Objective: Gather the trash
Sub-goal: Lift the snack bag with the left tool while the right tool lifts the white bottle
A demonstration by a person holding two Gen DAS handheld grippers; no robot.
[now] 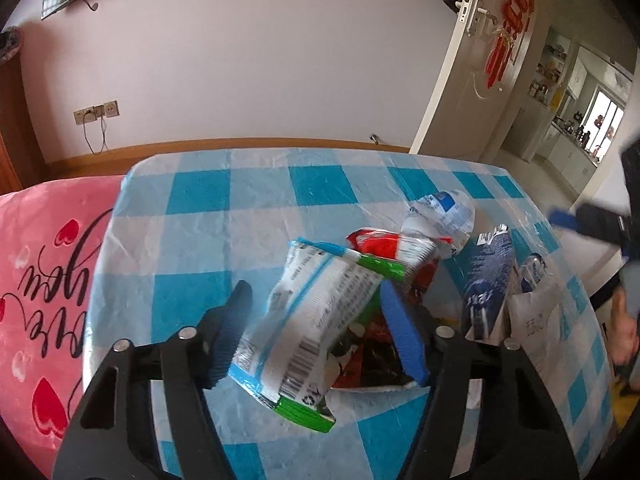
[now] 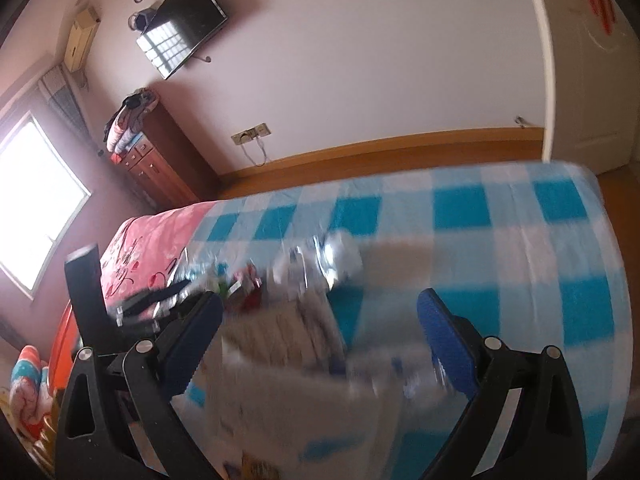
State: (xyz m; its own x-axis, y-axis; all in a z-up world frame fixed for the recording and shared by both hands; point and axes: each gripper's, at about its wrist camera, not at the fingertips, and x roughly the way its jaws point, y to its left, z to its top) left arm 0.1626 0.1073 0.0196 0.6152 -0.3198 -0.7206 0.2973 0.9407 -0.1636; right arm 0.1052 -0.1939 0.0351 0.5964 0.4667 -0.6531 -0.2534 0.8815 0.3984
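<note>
My left gripper (image 1: 316, 328) is open over a table with a blue checked cloth (image 1: 248, 200). A crumpled white, blue and green wrapper (image 1: 308, 316) lies between its blue pads without clear contact. Behind it lie a red wrapper (image 1: 376, 242), a white and blue pouch (image 1: 440, 216), a dark blue sachet (image 1: 486, 280) and a white bag (image 1: 536, 320). My right gripper (image 2: 320, 344) is open, low over a blurred pale bag (image 2: 288, 380). The same trash pile (image 2: 248, 280) shows blurred beyond it. The right gripper also shows at the left wrist view's right edge (image 1: 588, 220).
A pink blanket (image 1: 44, 264) lies left of the table. A wall with a television (image 2: 180, 36), sockets (image 1: 96, 112) and a wooden cabinet (image 2: 156, 164) stands behind. An open white door (image 1: 472, 64) leads to a kitchen at the right.
</note>
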